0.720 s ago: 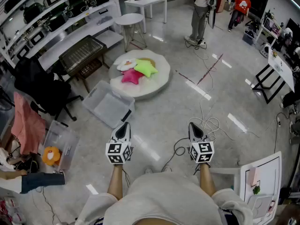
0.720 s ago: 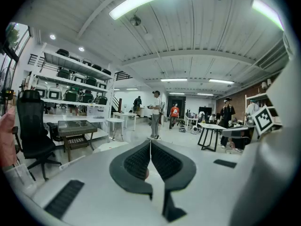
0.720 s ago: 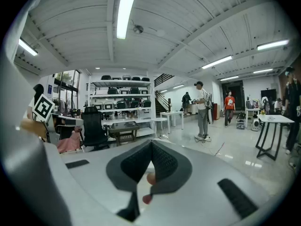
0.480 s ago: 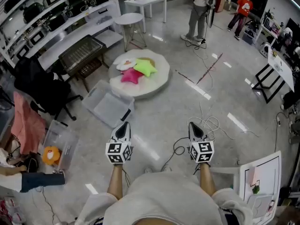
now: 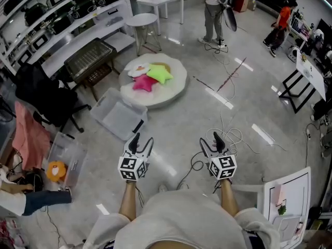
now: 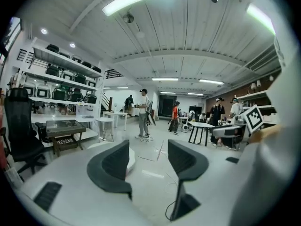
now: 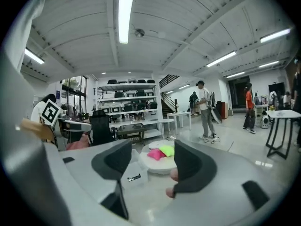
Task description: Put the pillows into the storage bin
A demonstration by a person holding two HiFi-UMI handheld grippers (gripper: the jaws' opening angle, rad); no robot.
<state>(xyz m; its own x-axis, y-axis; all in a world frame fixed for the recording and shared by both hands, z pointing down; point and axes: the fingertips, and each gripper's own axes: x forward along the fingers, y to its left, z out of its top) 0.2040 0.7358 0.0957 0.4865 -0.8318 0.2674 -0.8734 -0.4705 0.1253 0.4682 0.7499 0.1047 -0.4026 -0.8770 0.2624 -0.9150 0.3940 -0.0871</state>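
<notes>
Pillows [image 5: 160, 75] well ahead of left tool [image 5: 142, 140], right tool [image 5: 210, 140]

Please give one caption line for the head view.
Left claw and right claw, both open and empty, face star pillows on a round cushion beside the clear storage bin.

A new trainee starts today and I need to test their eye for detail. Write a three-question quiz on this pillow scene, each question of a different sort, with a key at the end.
1. True or false: no pillow lies in the clear bin yet.
2. The left tongs are: (A) open and empty, (B) shut on a pillow, (C) shut on a cable.
3. What do the pink pillow and the green pillow rest on?

Key:
1. True.
2. A.
3. The round white cushion on the floor.
</notes>
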